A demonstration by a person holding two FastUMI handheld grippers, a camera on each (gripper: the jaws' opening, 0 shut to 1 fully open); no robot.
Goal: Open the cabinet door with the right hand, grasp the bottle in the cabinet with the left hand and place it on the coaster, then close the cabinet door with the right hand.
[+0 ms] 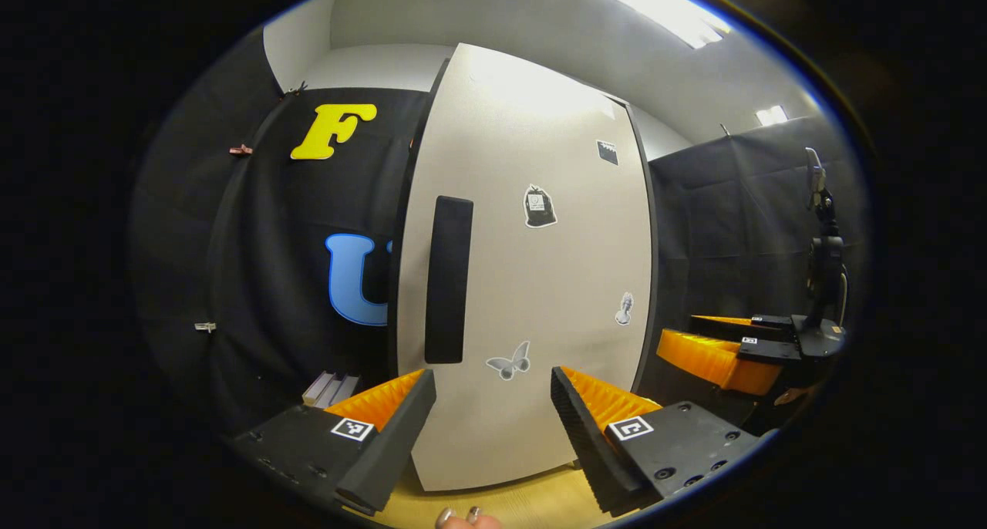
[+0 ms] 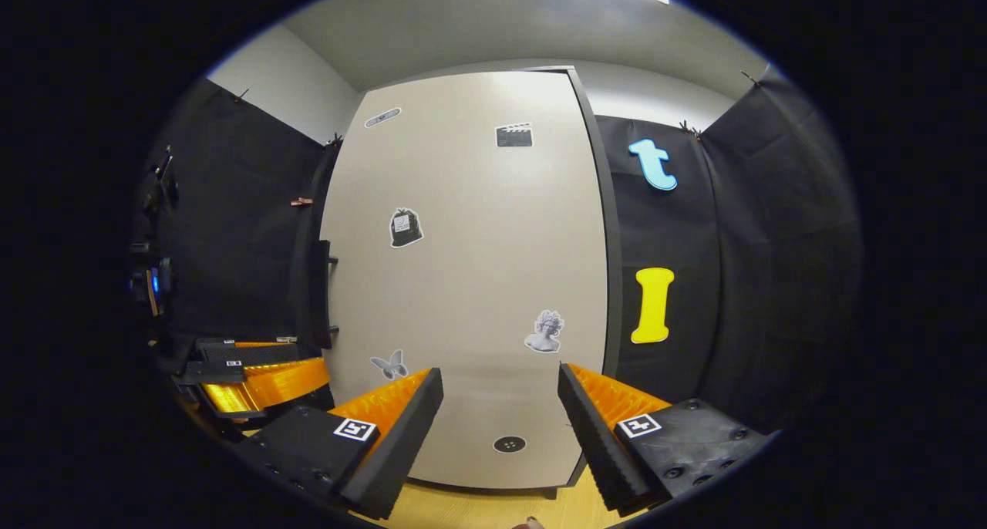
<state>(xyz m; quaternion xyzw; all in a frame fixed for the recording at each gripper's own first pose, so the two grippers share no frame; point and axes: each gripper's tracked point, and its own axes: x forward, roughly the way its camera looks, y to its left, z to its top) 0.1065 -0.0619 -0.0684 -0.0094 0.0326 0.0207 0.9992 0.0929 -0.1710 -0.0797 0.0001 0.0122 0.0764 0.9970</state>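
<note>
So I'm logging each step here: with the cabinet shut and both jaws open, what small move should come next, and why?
Probably bring the right gripper across to the black handle on the door's left edge. The cabinet door looks closed, so the bottle can't be reached. Both grippers hang back from the door with jaws open and empty, and the left gripper should likely wait.
</note>
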